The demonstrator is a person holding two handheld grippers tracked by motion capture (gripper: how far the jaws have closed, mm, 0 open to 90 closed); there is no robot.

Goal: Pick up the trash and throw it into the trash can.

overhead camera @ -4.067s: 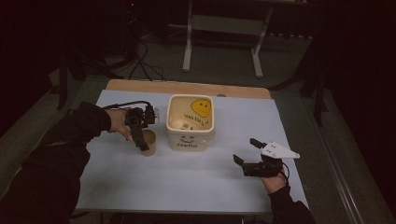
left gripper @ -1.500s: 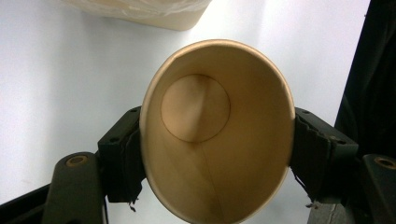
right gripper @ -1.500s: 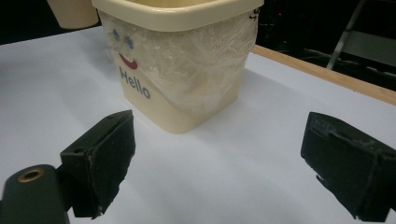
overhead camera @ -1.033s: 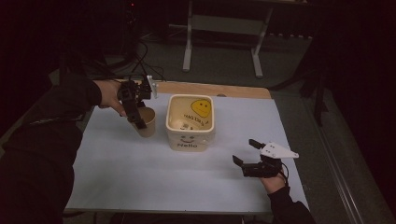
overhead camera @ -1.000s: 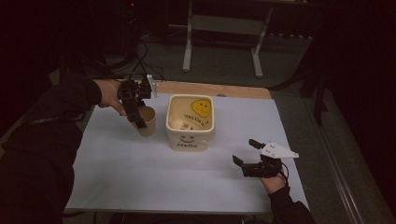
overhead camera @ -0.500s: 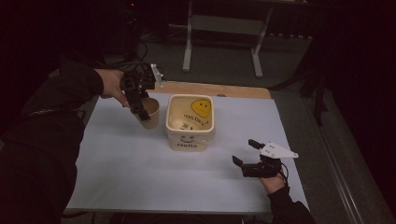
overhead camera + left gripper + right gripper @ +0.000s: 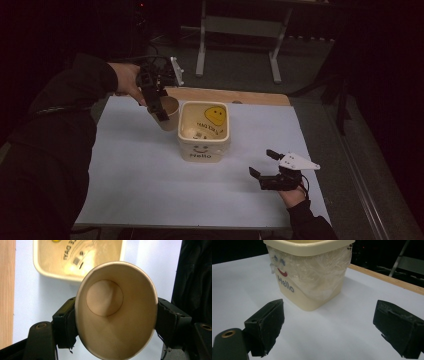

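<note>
High view: a paper cup (image 7: pixel 168 113) is held tilted just beside the cream tub (image 7: pixel 204 131) by the left tongs (image 7: pixel 159 106), clamped on its sides, while the right tongs (image 7: pixel 266 166) are kept apart, well away from that tub on the bench (image 7: pixel 140 190).

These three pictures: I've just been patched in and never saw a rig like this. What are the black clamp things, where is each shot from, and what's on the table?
There is no robot arm: a person holds a handheld gripper in each hand. The high view looks down from above the person's side of the table. The other two come from cameras riding on the grippers, looking along their black fingers.

On the table stands a cream tub printed with a smiley and "Hello"; the right gripper view shows it close up.

The left gripper is shut on a paper cup, lifted and tipped beside the tub; the cup looks empty inside. The right gripper rests open near the table's right edge, holding nothing.
</note>
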